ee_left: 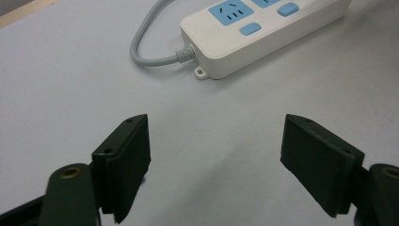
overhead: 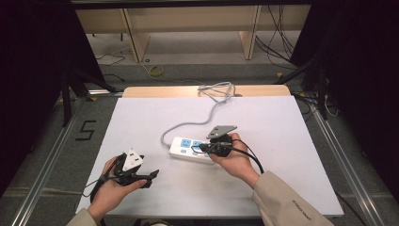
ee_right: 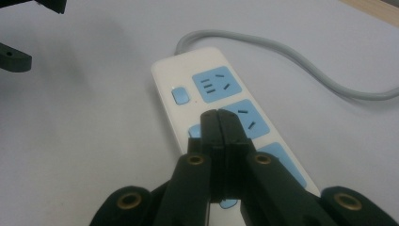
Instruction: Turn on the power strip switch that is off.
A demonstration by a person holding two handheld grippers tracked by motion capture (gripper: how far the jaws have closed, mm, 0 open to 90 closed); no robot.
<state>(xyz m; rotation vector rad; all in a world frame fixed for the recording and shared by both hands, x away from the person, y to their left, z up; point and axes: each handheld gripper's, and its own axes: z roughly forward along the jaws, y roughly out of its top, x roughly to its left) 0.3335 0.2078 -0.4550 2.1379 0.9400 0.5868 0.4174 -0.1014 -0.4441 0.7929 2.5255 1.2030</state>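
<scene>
A white power strip (overhead: 190,149) with blue sockets and blue buttons lies near the middle of the white table; its grey cord (overhead: 207,118) runs off toward the far edge. My right gripper (overhead: 203,149) is shut, jaws pressed together with nothing between them, its tips over the strip (ee_right: 207,94) by the second socket's button; whether they touch it I cannot tell. My left gripper (overhead: 153,176) rests low at the front left, open and empty, pointing toward the strip's cord end (ee_left: 254,33). Its two pads (ee_left: 127,160) stand far apart.
The white table top (overhead: 282,141) has bare room right of the strip and along the front. A wooden board edge (overhead: 155,91) lies at the far side, where the cord (overhead: 217,89) bunches up. Black frames stand on both sides.
</scene>
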